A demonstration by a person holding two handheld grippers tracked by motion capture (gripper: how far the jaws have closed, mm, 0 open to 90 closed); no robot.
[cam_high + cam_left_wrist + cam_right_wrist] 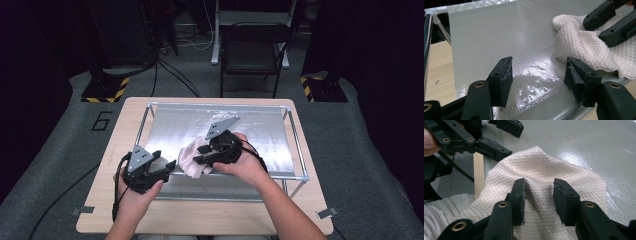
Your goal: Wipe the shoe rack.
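Observation:
A pale pink waffle-weave cloth (192, 159) (586, 47) (544, 167) lies crumpled on a shiny silver sheet (250, 130), near its front-left part. My right gripper (198, 155) (539, 192) points down onto the cloth, its jaws set apart astride a raised fold, with a gap still visible at the pads. In the left gripper view it (596, 28) hovers over the cloth's top. My left gripper (167, 162) (537, 72) stands open just left of the cloth, over the bare sheet, holding nothing. It appears again in the right gripper view (512, 142).
The sheet lies in a low metal tube frame (297, 145) on a wooden table (200, 220). A black chair (250, 50) stands beyond the table, with cables and yellow-black striped stand bases on the grey floor.

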